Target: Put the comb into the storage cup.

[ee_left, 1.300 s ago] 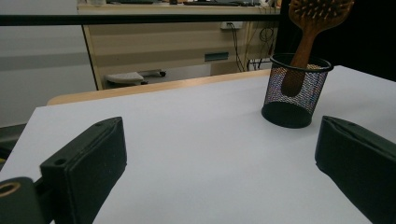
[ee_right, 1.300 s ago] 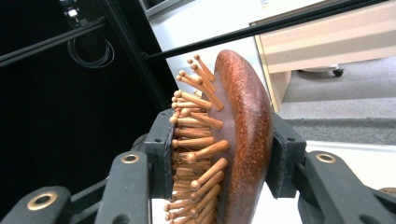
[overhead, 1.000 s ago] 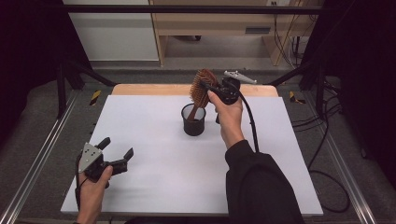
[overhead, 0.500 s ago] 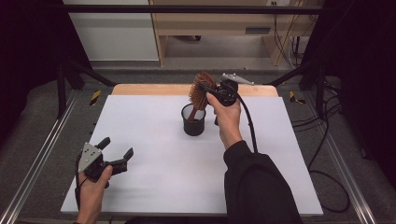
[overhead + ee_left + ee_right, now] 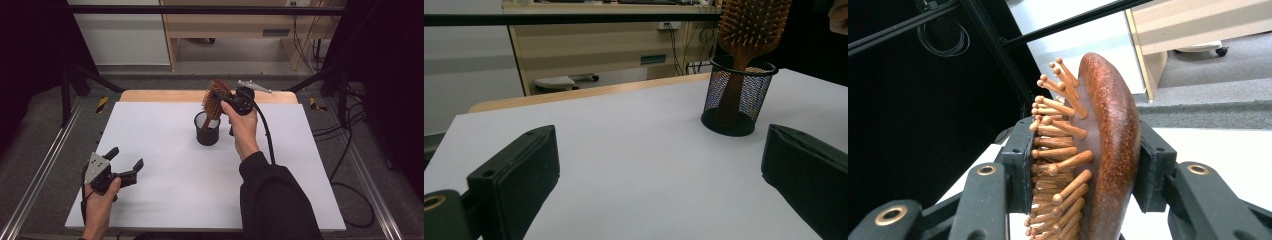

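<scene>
Seen from above, the right claw (image 5: 222, 98) clenches the head of a wooden brush (image 5: 214, 101), pads on bristles and back; the handle stands inside a black mesh cup (image 5: 207, 131) at the bench's (image 5: 165, 190) centre; the left claw (image 5: 125, 159), at seven o'clock, rests released and empty.

Grey floor (image 5: 300, 67), pale wooden desk (image 5: 240, 25), black frame bar (image 5: 200, 9) beyond white table (image 5: 160, 130).
</scene>
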`<state>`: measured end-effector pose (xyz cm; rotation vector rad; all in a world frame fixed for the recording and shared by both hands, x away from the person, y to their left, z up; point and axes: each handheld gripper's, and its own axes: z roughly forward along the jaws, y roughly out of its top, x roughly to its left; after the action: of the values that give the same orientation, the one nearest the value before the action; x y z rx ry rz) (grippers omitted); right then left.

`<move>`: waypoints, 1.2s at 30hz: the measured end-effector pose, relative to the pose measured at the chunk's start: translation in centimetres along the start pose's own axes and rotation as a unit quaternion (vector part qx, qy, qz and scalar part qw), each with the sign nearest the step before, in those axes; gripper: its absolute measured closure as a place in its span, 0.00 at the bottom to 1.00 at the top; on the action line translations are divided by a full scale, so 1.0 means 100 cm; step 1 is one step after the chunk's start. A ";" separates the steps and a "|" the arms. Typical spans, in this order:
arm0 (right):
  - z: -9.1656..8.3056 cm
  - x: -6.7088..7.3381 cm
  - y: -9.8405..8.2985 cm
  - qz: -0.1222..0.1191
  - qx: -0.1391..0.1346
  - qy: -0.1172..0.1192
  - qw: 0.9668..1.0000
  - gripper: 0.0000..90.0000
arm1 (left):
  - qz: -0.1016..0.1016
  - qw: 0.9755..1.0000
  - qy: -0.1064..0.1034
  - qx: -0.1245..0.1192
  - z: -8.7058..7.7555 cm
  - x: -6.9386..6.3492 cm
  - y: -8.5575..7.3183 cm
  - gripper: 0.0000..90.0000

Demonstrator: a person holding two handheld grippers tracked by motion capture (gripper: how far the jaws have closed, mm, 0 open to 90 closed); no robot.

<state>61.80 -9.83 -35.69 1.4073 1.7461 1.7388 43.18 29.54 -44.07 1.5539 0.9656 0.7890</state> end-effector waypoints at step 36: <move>0.004 -0.013 0.001 -0.006 0.011 -0.018 1.000 0.53 | -0.001 1.000 -0.005 0.004 0.002 0.000 0.000 0.03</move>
<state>62.83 -10.65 -36.21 1.4251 1.7572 1.6834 43.30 29.43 -44.14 1.5617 0.9645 0.7765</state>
